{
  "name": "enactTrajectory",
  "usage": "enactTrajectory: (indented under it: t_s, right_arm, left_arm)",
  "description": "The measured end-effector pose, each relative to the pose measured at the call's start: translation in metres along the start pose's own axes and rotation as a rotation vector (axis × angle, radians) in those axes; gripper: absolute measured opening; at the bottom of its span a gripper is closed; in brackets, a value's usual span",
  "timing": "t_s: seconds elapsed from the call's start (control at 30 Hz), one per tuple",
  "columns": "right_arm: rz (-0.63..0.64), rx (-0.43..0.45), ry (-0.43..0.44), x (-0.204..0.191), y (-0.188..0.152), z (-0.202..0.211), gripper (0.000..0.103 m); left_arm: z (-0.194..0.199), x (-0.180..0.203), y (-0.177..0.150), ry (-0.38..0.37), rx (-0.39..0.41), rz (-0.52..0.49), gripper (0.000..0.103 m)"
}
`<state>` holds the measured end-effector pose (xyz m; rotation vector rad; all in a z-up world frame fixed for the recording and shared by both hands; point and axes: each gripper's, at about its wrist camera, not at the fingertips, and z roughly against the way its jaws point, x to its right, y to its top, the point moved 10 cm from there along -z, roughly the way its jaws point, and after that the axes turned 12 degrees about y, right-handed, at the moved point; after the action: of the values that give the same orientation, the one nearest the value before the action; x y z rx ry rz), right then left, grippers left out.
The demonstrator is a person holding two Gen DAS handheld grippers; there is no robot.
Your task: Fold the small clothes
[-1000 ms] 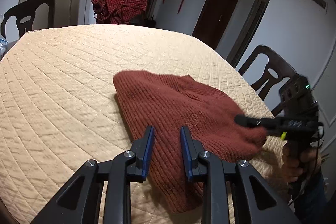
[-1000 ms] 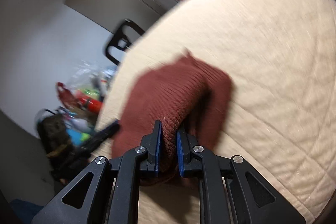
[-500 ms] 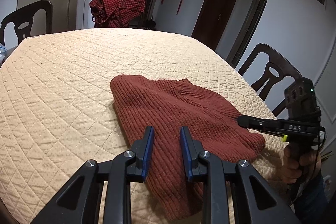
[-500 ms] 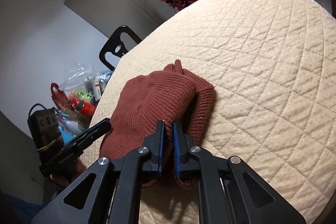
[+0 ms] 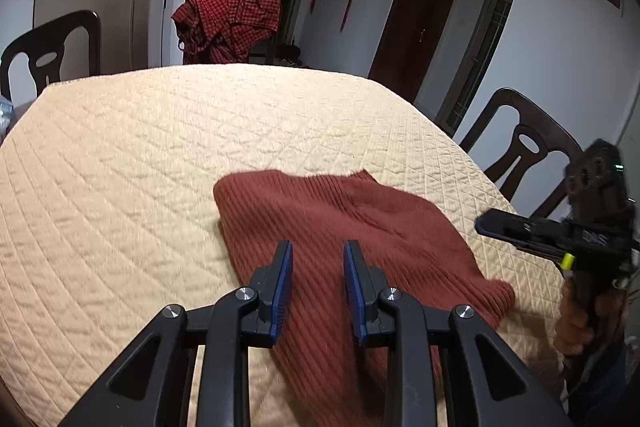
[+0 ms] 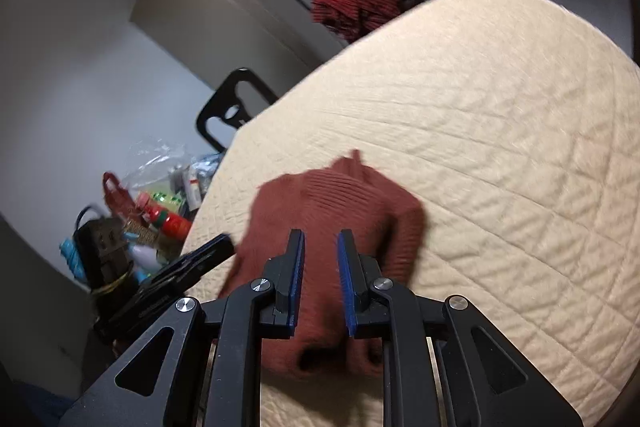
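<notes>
Observed from the near edge of the surface, which is covered with a quilted cream cloth. At the left, the left gripper is hovering low over the near part of the rust-red knitted garment; its fingers are standing apart with nothing between them, gripping nothing. The garment is lying in the middle of the near half of the surface, roughly doubled over, its far edge fairly straight and its right corner bunched near the surface's rim. At the right, the right gripper is positioned above that bunched end; its fingers are opening, and the knit appears to be lying below them rather than pinched, though motion blur is limiting certainty. A person's hand is holding this tool.

Assessment: a fold is apparently being set down and released. The next move is likely calling for both grippers to take fresh corners and bring one side across, keeping the edges aligned. A red checked cloth is draped over a far chair and is playing no part.
</notes>
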<state>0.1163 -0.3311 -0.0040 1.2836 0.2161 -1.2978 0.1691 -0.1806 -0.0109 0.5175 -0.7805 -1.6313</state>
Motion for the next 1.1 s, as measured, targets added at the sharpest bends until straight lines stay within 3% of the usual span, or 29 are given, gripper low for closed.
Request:
enactTrajectory:
  t_s: [0.17, 0.27, 0.53, 0.87, 1.1]
  right_arm:
    - [0.097, -0.096, -0.021, -0.017, -0.028, -0.011, 0.017]
    - [0.118, -0.136, -0.135, 0.006, -0.045, -0.012, 0.017]
    - [0.199, -0.131, -0.230, 0.004, -0.049, -0.003, 0.015]
    - [0.316, -0.126, -0.196, -0.033, -0.056, 0.003, 0.015]
    - [0.296, -0.206, -0.286, 0.000, -0.077, -0.007, 0.013]
  left_arm:
    - [-0.014, 0.015, -0.013, -0.009, -0.038, -0.058, 0.030]
    - [-0.019, 0.025, -0.019, -0.015, -0.036, -0.093, 0.036]
    - [-0.008, 0.024, -0.019, 0.002, -0.026, -0.110, 0.036]
    - [0.026, 0.010, -0.034, 0.108, -0.010, -0.108, 0.036]
    - [0.031, 0.010, -0.048, 0.105, -0.029, -0.113, 0.037]
